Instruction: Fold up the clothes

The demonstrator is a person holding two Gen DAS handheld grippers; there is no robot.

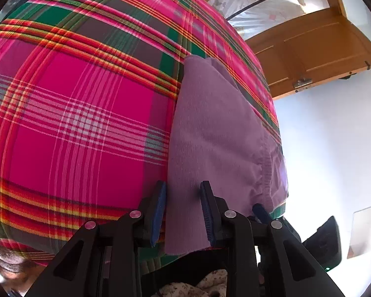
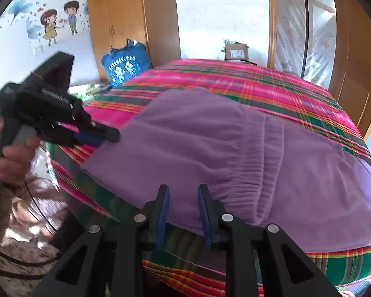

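Observation:
A purple knit garment [image 2: 210, 148] with a ribbed band [image 2: 262, 163] lies flat on a bed covered by a pink and green plaid sheet [image 2: 272, 86]. My right gripper [image 2: 183, 187] hovers over the garment's near edge at the bed's front, open, with cloth showing in the gap between the blue pads. My left gripper [image 1: 183, 184] is at the garment's left corner, also open, and the purple cloth [image 1: 210, 136] runs between its pads without being pinched. The right wrist view shows the left gripper [image 2: 111, 135] from the side. The right gripper's finger [image 1: 258, 209] shows beside the hem.
A hand [image 2: 14, 158] holds the left gripper at the bed's left side. A wooden wardrobe [image 2: 126, 24], a blue bag [image 2: 126, 64] and a cardboard box [image 2: 236, 52] stand beyond the bed. A wooden door [image 1: 316, 49] is on the right. Floral fabric [image 2: 14, 247] is below the bed edge.

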